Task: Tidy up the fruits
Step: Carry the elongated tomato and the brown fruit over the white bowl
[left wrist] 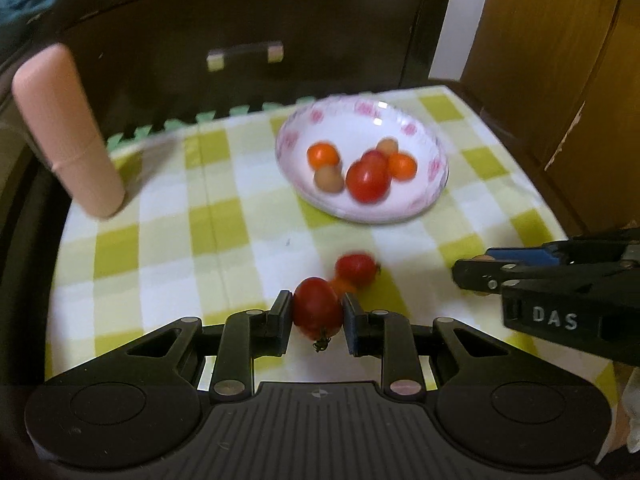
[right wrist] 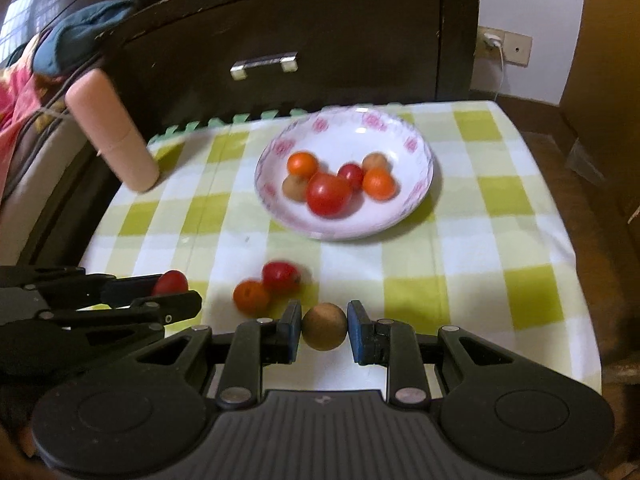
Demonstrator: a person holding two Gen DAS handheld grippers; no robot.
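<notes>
While both views are a little blurred, I can see my left gripper (left wrist: pixel 317 314) clamped on a red tomato (left wrist: pixel 318 307), stem end toward the camera, low in the centre of the left wrist frame. My right gripper (right wrist: pixel 324 326) holds a small round brown fruit (right wrist: pixel 324 326) between its blue pads, the left pad touching it and the right pad just beside it. On the checked cloth (right wrist: pixel 440 248) covering the worktop, a second red tomato (right wrist: pixel 281 277) and a small orange fruit (right wrist: pixel 251 297) lie touching, just ahead of the grippers. Farther back, in the upper middle, a white bowl (right wrist: pixel 400 136) with pink flowers holds two red, two orange and two brown fruits. A pink bottle (right wrist: pixel 112 132) stands at upper left.
</notes>
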